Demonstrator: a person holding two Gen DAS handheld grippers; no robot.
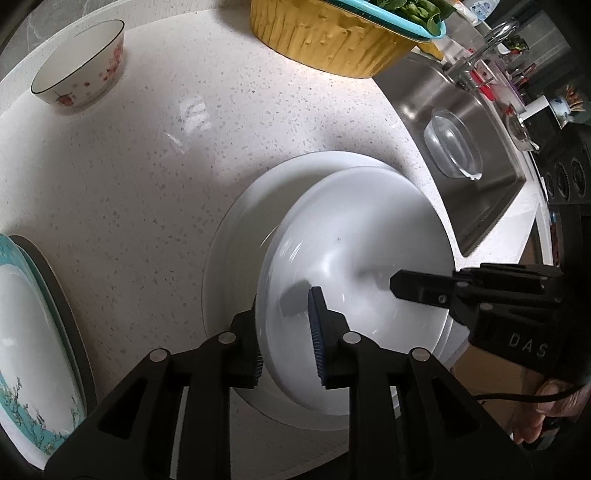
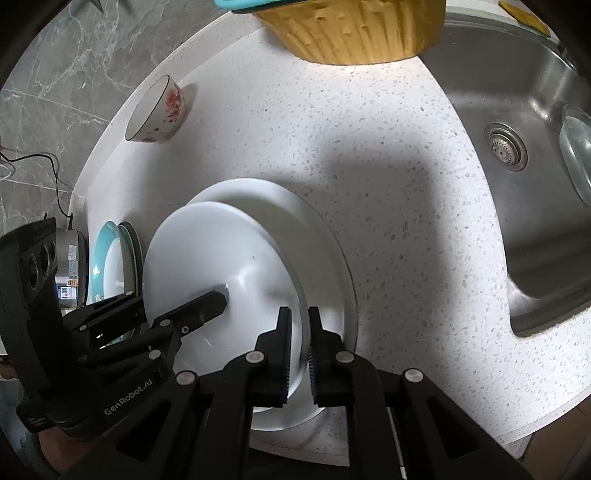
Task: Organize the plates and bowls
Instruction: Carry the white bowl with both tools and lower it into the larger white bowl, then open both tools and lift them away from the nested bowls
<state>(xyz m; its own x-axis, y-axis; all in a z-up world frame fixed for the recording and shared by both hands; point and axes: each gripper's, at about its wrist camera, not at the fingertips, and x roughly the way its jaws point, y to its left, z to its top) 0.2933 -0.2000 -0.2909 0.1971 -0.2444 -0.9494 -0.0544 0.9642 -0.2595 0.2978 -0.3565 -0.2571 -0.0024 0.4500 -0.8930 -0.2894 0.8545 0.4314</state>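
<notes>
A white deep plate is held tilted just above a larger white plate on the speckled counter. My left gripper is shut on the deep plate's near-left rim. My right gripper is shut on its right rim; the deep plate and the larger plate show there too. A floral bowl stands at the back left, also in the right wrist view. Teal-rimmed plates are stacked at the left, also in the right wrist view.
A yellow basket with a teal colander of greens stands at the back. A steel sink lies to the right with a clear glass bowl in it. A metal cooker stands at the far left.
</notes>
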